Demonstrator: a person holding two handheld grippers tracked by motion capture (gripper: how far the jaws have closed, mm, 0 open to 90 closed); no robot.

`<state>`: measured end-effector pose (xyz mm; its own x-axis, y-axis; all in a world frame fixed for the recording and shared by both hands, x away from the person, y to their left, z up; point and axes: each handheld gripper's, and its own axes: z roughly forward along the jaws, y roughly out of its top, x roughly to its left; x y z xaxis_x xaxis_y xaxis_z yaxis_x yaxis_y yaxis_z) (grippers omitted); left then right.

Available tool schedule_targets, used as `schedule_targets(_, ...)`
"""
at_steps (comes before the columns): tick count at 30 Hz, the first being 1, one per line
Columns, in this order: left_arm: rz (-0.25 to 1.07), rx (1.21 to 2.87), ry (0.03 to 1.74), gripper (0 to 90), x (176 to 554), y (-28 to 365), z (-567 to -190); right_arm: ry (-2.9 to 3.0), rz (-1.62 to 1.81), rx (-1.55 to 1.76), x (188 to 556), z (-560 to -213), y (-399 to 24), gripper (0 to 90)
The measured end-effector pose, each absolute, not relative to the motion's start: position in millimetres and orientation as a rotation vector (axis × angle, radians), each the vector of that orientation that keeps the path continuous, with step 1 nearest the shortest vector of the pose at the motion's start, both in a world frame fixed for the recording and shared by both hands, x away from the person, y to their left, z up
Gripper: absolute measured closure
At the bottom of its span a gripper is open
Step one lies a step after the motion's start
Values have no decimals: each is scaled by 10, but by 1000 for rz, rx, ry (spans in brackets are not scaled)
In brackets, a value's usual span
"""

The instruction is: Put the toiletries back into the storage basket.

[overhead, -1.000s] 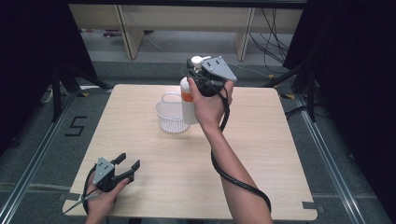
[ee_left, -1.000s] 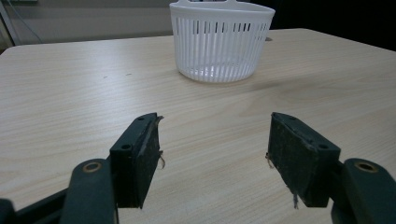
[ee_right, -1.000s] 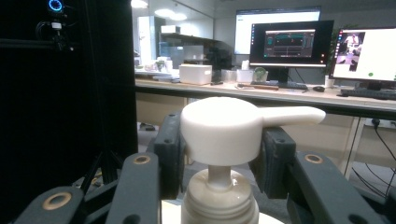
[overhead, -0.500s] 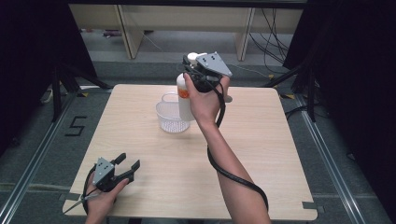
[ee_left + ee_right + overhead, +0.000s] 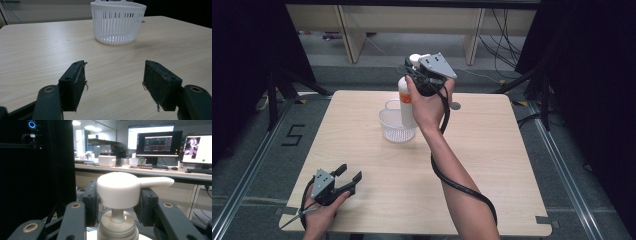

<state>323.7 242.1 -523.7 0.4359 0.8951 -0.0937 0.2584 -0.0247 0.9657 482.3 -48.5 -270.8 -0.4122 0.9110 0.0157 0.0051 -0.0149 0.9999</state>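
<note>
While the right gripper (image 5: 412,75) clamps a white pump bottle (image 5: 406,102) (smooth, rigid plastic) below its cap, the left gripper (image 5: 352,176) rests open.

A light wooden table (image 5: 492,165) stands on a grey floor (image 5: 577,165). A white basket (image 5: 397,125) with thin slits in its sides sits on the table, near the far edge. The left gripper (image 5: 349,176) rests on the near left corner.

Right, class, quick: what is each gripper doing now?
Left gripper: open, holding nothing, low over the table.
Right gripper: shut on the pump bottle, lifted above the basket.
</note>
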Motion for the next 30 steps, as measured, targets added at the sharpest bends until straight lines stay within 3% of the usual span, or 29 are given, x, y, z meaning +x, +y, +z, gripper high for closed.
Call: schedule_targets(30, 698, 1551, 1046, 335, 3239, 2422, -5239, 1534, 1529, 970, 4932, -2731, -331, 598)
